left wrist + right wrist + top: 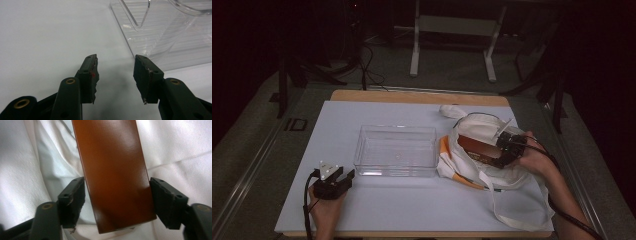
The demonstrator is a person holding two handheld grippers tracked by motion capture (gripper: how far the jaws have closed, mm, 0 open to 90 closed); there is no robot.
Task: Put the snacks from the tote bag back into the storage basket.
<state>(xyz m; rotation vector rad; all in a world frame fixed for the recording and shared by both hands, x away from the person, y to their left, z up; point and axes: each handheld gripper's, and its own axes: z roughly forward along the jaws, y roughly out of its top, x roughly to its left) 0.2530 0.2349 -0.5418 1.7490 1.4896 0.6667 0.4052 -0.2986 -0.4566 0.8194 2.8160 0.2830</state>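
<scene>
Plainly, the work in hand: taking the brown box out of the white cloth bag, likely toward the clear plastic bin.
Box, place: lying in the mouth of the bag, at about 3 o'clock from the bin on the white table.
Box, feel: stiff and flat-sided with a glossy skin, so probably slippery; it looks light, though what is inside cannot be told.
Box, where to grip: across its two long narrow edges near the end closest to the tongs, well seated so the smooth faces cannot slide out.
Bag, feel: soft and limp; loose folds and orange-trimmed straps could drag along or snag.
Right gripper: jaws straddle the box's near end, both pads hard against its edges, so it reads as pinching the box.
Right hand, pose: reaching in from 4 o'clock, pointing toward the bin along the box.
Left gripper: jaws spread, nothing between them, resting low over the table at the bin's 7 o'clock corner.
</scene>
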